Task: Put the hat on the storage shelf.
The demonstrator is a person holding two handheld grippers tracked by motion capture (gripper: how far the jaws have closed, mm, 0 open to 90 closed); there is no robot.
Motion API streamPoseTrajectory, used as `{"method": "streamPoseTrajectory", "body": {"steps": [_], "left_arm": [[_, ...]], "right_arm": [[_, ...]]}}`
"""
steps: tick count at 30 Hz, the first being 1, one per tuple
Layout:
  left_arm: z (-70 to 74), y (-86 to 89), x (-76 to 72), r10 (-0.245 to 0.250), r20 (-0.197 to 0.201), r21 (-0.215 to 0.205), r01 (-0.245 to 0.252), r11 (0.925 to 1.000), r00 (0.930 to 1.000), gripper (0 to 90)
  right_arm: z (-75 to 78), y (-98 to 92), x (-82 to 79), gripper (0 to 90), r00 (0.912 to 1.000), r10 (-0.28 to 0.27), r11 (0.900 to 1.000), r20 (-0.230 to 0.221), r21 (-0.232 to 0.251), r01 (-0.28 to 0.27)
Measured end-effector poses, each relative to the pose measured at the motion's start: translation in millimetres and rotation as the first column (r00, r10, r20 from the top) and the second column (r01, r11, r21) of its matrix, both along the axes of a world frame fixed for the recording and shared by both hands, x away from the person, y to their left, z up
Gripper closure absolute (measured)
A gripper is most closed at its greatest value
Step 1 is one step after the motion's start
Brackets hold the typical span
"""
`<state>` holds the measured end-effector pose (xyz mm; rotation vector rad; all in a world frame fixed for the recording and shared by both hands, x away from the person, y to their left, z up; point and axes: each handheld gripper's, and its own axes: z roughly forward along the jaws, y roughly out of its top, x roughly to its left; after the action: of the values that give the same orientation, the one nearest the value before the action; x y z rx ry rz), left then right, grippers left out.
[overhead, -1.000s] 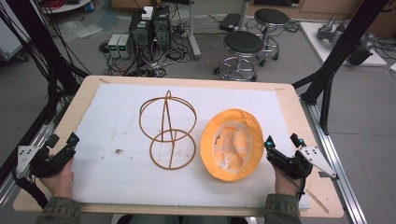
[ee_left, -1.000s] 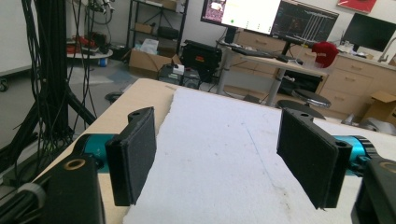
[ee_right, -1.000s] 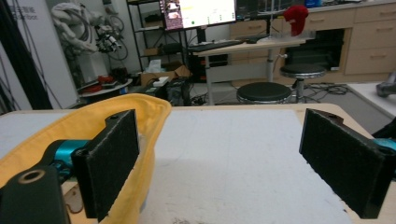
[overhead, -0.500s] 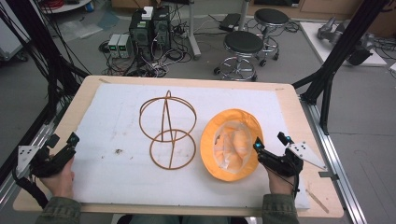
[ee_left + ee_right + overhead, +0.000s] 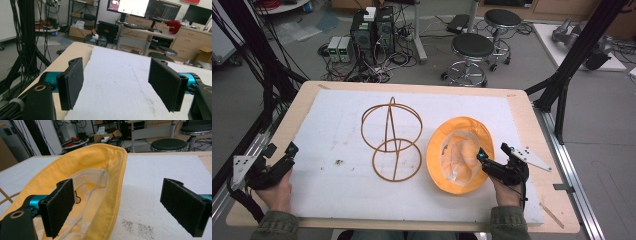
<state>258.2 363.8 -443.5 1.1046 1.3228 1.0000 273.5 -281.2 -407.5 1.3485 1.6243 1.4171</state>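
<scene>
Right gripper (image 5: 493, 159) straddling the yellow hat (image 5: 458, 155) brim, jaws wide, gripping nothing.
Positioned seemingly to pinch it; left gripper (image 5: 281, 154), far from the hat, gapes empty.

Open white mat (image 5: 337, 125) lies ahead of the left claw (image 5: 116, 86); the yellow hat's brim (image 5: 112, 195) stands between the right claw's (image 5: 125, 207) spread jaws.

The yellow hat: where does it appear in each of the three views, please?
High view: yellow hat lies right of centre, brim up, beside the wire stand.
Left gripper view: the hat is not in it.
Right gripper view: hat at left and centre, its brim between the jaws.
Shared landmark: the white mat.
</scene>
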Motion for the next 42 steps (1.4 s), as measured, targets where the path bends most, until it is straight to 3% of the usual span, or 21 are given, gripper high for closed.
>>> {"method": "streamPoseTrajectory", "body": {"steps": [5,13,15,18,19,20,21,25,37,42], "left_arm": [[0.2,0.6,-0.2,0.003,0.0,-0.003,-0.003,1.0,1.0,28.6],[0.5,0.0,-0.2,0.002,0.002,-0.004,-0.002,1.0,1.0,28.6],[0.4,0.3,-0.3,0.002,0.001,-0.005,-0.002,1.0,1.0,28.6],[0.3,0.5,-0.3,-0.005,0.005,-0.008,0.005,1.0,1.0,28.6],[0.6,0.1,-0.3,-0.008,0.008,-0.008,0.008,0.9999,0.9999,28.6],[0.6,0.1,-0.3,-0.008,0.008,-0.008,0.008,0.9999,0.9999,28.6],[0.9,-0.5,-0.4,-0.013,0.011,-0.006,0.013,0.9999,0.9999,28.7],[0.8,-0.7,-0.4,-0.016,0.009,-0.004,0.016,0.9999,0.9998,28.7],[0.6,-0.2,-0.2,-0.013,0.011,-0.011,0.013,0.9999,0.9999,28.8],[0.3,0.2,-0.2,-0.011,0.009,-0.01,0.011,0.9999,0.9999,28.8]], "right_arm": [[0.4,1.0,0.7,11.3,1.0,-0.002,1.0,0.002,-0.006,0.002],[4.0,4.4,1.0,33.1,0.9988,0.04,0.999,-0.029,0.007,-0.04],[4.7,4.6,2.2,42.9,0.996,0.064,0.998,-0.063,0.014,-0.064],[5.9,5.8,3.6,69.3,0.9896,0.098,0.995,-0.105,0.015,-0.097],[6.6,6.9,3.7,74.9,0.987,0.105,0.994,-0.122,0.013,-0.104],[6.6,6.9,3.7,74.9,0.987,0.105,0.994,-0.122,0.013,-0.104],[7.3,7.8,3.7,85.5,0.9849,0.118,0.993,-0.127,0.016,-0.117],[9.9,6.9,3.3,86.8,0.9857,0.12,0.992,-0.119,0.053,-0.114],[11.4,6.7,0.4,86.8,0.9911,0.11,0.991,-0.076,0.088,-0.103],[12.9,7.7,-1.5,86.8,0.994,0.093,0.993,-0.057,0.076,-0.089]]}}
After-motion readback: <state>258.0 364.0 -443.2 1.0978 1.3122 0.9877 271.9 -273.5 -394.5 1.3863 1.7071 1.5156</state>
